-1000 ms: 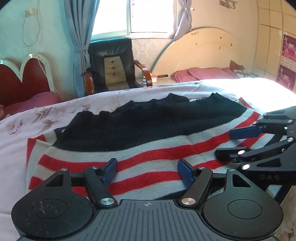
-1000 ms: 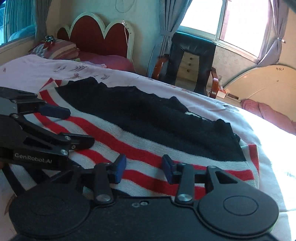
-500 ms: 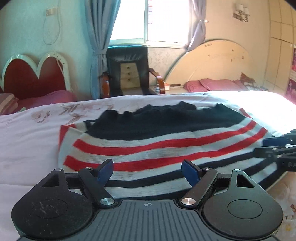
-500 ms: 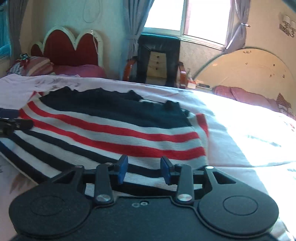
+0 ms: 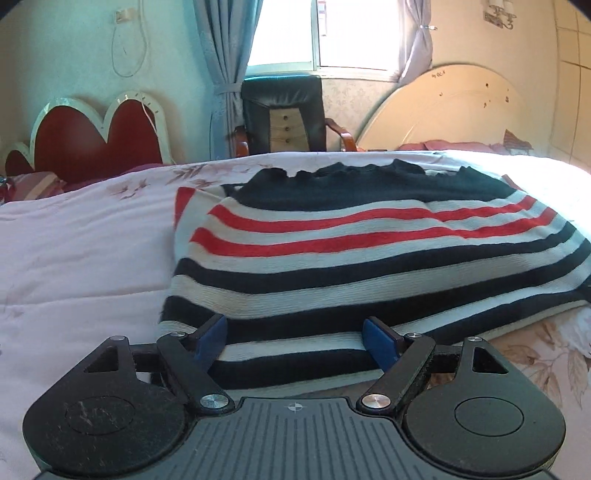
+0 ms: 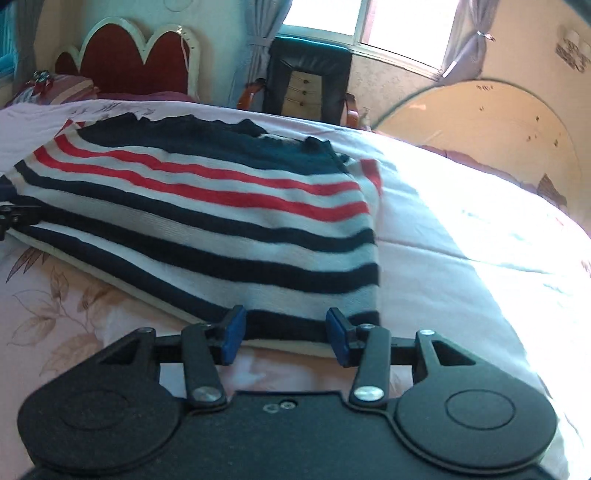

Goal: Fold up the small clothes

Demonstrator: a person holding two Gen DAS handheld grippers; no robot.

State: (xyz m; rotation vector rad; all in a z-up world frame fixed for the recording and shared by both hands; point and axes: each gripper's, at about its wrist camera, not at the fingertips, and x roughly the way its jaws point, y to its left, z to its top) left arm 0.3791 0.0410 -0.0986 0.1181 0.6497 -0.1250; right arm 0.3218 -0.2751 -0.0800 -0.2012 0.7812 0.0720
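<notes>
Sunlit bedroom walls and a bright window (image 5: 325, 33) stand behind a wide bed (image 5: 81, 251) spread with a pale pink floral quilt. Behind the bed are a red scalloped headboard (image 5: 92, 136), a black armchair (image 5: 282, 110) with grey-blue curtains beside it, and a cream arched headboard (image 5: 454, 107) further right. On the quilt lies the striped sweater (image 5: 369, 258) — navy at the far edge, then red and white bands, then navy and white — spread flat near the bed's near side. The left claw (image 5: 295, 341) sits low over the sweater's near left corner, its blue pads wide apart with the hem between them but not pinched. The right claw (image 6: 284, 334) hangs at the near right corner — its jaws have just been opening and stand apart, nothing gripped, the hem just in front of them.
</notes>
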